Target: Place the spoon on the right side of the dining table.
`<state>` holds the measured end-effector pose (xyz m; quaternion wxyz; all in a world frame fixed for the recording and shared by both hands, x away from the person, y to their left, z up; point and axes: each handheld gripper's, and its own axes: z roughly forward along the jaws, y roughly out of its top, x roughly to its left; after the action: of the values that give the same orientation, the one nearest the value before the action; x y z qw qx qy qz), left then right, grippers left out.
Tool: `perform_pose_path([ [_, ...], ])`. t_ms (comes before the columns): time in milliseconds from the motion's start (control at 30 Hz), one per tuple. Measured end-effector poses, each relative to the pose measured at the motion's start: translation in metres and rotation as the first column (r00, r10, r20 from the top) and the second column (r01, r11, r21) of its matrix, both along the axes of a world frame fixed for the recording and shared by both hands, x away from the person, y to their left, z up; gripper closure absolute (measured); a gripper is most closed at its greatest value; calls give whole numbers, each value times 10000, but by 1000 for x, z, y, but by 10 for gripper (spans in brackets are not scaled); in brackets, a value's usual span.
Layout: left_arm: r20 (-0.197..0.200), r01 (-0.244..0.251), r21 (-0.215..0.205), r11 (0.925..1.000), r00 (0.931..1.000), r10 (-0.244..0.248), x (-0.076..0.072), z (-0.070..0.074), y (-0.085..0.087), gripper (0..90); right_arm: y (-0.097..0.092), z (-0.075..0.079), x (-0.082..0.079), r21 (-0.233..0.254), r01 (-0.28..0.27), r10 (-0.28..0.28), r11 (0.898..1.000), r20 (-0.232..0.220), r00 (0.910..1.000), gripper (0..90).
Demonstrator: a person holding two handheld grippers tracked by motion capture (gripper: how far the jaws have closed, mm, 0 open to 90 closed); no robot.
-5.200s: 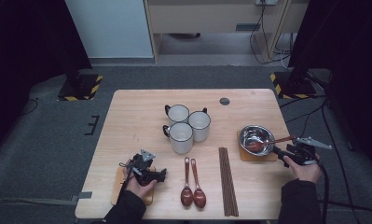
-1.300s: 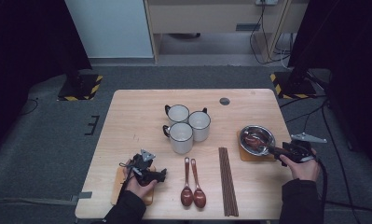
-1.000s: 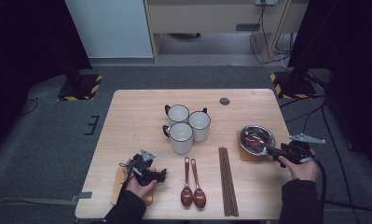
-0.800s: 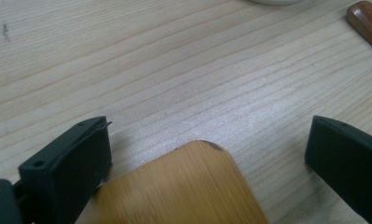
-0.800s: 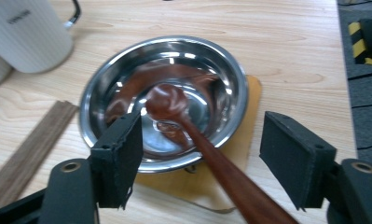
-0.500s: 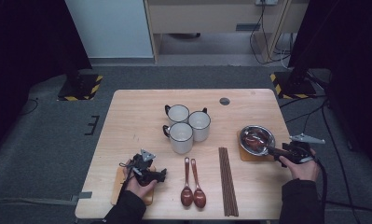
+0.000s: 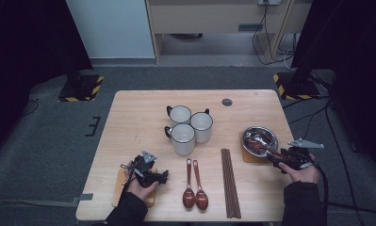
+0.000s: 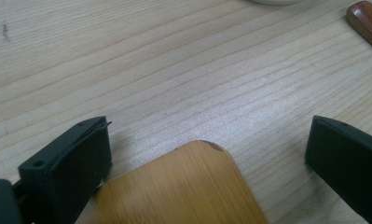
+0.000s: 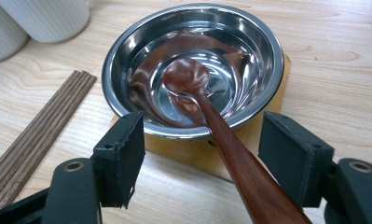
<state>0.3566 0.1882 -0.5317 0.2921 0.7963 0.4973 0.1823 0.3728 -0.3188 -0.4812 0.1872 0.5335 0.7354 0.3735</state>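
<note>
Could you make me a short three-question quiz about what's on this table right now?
1. How many white mugs stand together on the table?
2. True or false: the wooden spoon has its head in the steel bowl.
3. What lies between the open jaws of the left gripper: A) a mug, B) the corner of a bamboo coaster, C) the chopsticks?

Key:
1. Three.
2. True; its handle runs back between the right gripper's jaws, which stand apart from it on both sides.
3. B. The jaws stand wide, and the right one is clear of the coaster.
</note>
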Motion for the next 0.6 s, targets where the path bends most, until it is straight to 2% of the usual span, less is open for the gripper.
perform_pose_path([
  [467, 1, -1, -2, 10000, 10000, 1, 0, 0, 0, 0, 8, -1, -18, 135, -225, 225, 9997, 34, 9997, 320],
  [600, -1, -1, -1, 10000, 10000, 1, 0, 0, 0, 0, 14, -3, -21, -14, -458, 458, 9989, -10, 9989, 321],
])
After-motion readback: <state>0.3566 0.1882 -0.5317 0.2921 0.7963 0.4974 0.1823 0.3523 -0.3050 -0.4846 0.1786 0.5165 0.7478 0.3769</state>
